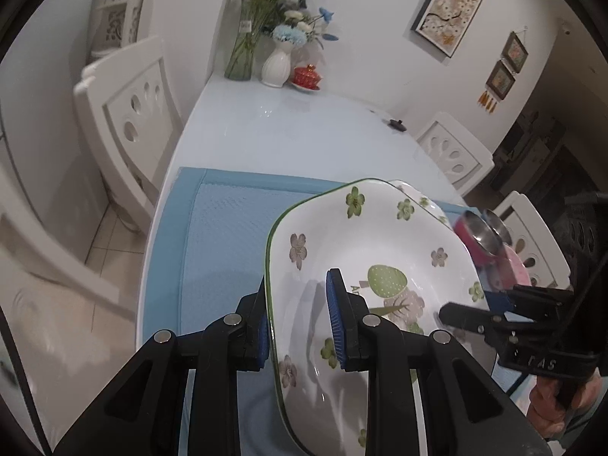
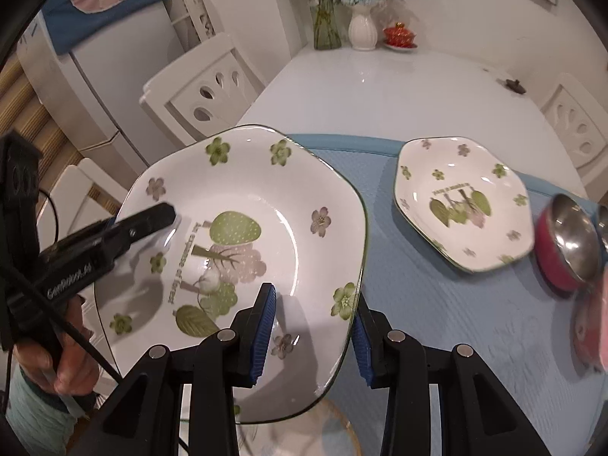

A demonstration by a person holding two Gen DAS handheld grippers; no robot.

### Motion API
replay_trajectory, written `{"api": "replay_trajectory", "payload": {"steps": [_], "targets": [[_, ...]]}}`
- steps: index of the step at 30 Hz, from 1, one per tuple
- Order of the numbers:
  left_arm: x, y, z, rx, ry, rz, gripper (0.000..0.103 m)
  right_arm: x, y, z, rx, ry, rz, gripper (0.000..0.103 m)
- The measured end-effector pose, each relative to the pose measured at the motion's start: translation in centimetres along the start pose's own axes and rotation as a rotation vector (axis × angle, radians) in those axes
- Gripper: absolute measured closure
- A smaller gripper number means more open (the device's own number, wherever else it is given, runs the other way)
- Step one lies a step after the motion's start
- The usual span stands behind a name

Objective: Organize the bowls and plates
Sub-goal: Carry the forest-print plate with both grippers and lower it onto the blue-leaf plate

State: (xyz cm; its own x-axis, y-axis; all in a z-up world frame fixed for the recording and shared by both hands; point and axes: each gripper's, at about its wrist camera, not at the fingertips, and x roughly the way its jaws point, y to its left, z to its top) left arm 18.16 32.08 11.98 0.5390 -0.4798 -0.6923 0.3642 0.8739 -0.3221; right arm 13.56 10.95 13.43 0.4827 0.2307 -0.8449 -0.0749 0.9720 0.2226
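Note:
A large white plate with green flowers (image 1: 364,250) (image 2: 243,235) is held tilted above the blue mat. My left gripper (image 1: 300,323) straddles its left rim, one finger over and one under; whether the pads touch I cannot tell. My right gripper (image 2: 311,334) straddles its right rim the same way, and shows in the left wrist view (image 1: 471,307). My left gripper shows in the right wrist view (image 2: 159,216). A smaller matching plate (image 2: 463,197) lies on the mat. A red steel-lined bowl (image 2: 566,243) (image 1: 478,239) stands to its right.
The blue mat (image 1: 224,235) (image 2: 418,304) covers the near part of a white table (image 1: 288,129). Vases with flowers (image 1: 266,38) and a red lidded cup (image 1: 307,75) stand at the far end. White chairs (image 1: 129,110) flank the table. A pink dish (image 1: 513,269) is beside the red bowl.

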Motion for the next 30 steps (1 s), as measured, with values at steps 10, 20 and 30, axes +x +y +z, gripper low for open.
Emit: {"api": "replay_trajectory", "payload": {"steps": [10,20,30], "targets": [[-5.6,-3.2,-7.2,-0.046,0.042,0.010,0.081,-4.1,0.6,-7.4,0.043,0.064,0.014,0.066],[-6.0,-5.5,-14.7,-0.102,0.154,0.051,0.081,-3.6,-0.1,-14.2,-0.049,0.209,0.035,0.066],[-4.7,-6.0,-18.5,-0.160,0.210,0.076,0.081,-1.3,-0.9,-15.4,-0.123,0.276,0.012,0.066]]}}
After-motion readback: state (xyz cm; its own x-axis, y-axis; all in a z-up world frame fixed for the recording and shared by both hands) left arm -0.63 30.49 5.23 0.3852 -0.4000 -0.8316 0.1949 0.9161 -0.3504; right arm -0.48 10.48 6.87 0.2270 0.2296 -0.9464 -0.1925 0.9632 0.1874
